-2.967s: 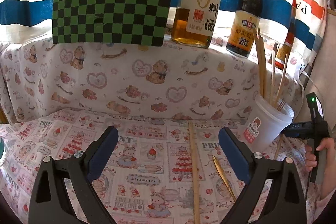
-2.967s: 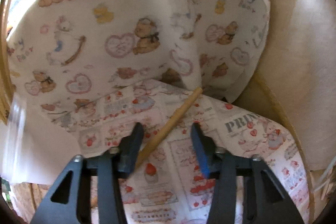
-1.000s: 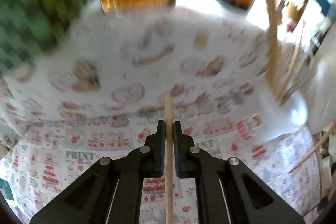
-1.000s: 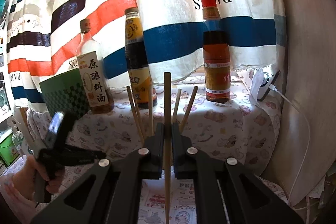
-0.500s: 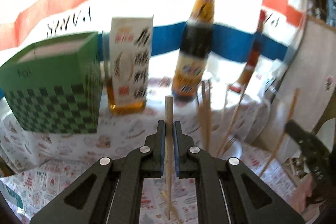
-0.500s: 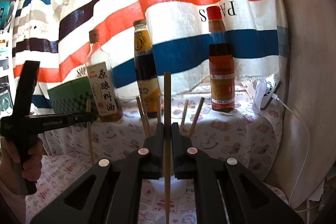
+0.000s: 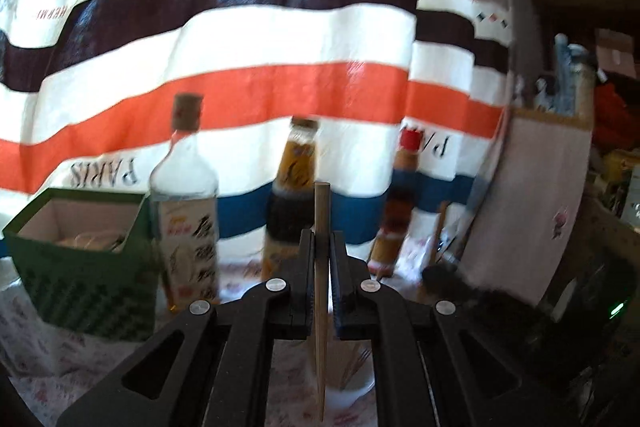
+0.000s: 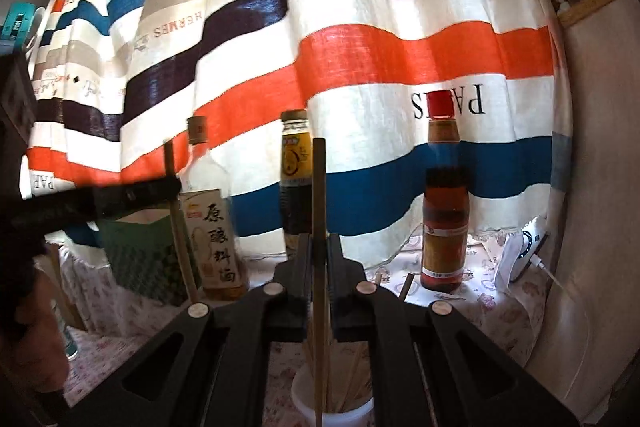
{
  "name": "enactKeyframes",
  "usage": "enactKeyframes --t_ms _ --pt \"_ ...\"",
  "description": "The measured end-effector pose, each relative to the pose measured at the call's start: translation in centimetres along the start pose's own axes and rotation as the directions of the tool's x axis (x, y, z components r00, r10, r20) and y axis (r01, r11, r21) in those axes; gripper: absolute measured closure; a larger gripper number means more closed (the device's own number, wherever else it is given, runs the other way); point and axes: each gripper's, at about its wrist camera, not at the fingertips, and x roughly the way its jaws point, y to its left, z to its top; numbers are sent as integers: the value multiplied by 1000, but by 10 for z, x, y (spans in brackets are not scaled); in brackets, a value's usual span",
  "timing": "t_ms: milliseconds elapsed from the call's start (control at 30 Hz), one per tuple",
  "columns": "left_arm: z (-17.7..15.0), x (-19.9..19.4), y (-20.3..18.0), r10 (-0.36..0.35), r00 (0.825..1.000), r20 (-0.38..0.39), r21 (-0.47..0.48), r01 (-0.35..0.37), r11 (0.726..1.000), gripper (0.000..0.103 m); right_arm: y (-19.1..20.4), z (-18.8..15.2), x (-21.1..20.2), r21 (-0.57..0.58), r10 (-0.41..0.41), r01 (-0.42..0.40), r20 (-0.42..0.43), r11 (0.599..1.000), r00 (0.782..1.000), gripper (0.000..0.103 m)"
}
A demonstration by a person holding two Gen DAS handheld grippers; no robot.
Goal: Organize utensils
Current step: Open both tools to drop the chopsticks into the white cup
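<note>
Hanging across the whole back: a coarse woven striped curtain (image 8: 360,67), bands of orange, cream, dark brown and blue, rippling in soft folds. Standing in a row on the cartoon-print cloth (image 8: 496,311) of the ledge below: a clear cooking-wine bottle (image 8: 212,235) with a paper label, a dark soy-sauce bottle (image 8: 296,179), and an amber red-capped bottle (image 8: 445,211), all smooth glass, upright and apart from one another. Sitting left of them, a green checkered box (image 7: 80,259), square-edged and open on top.

Pinching a round wooden chopstick (image 7: 321,275) upright, the left gripper (image 7: 320,267) with black pads pressed against the shaft on both sides; blunt end poking above the fingers, tapered tip pointing down just above the rim of the white cup (image 7: 352,395), though blurring makes it hard to tell whether touching.

Clamping a second, paler chopstick (image 8: 319,227) vertically, the right gripper (image 8: 319,267), fingers closed tight on it; lower end reaching down inside the round white plastic cup (image 8: 332,411), among other thin sticks leaning there. Showing at the left of the right wrist view, the other black tool with its stick held well clear of the cup's rim.

Leaving open air above the cup mouth; crowding in at the right, a pale flat board (image 8: 596,187).
</note>
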Motion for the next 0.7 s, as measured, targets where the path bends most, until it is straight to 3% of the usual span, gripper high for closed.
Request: enactKeyframes --t_ms 133,333,567,700 --pt "3 6 -11 -25 999 46 19 25 1000 97 -8 -3 12 42 -1 1 -1 999 1000 97" --pt "-9 29 -13 -27 997 74 -2 28 1000 97 -12 -10 14 45 -37 34 81 998 996 97" --pt "-37 57 -11 -8 996 86 -7 9 1000 97 -23 -22 35 56 -70 69 27 996 997 97" --pt "-50 73 -8 -2 999 51 -17 3 1000 97 -29 -26 47 59 -61 64 -41 996 997 97"
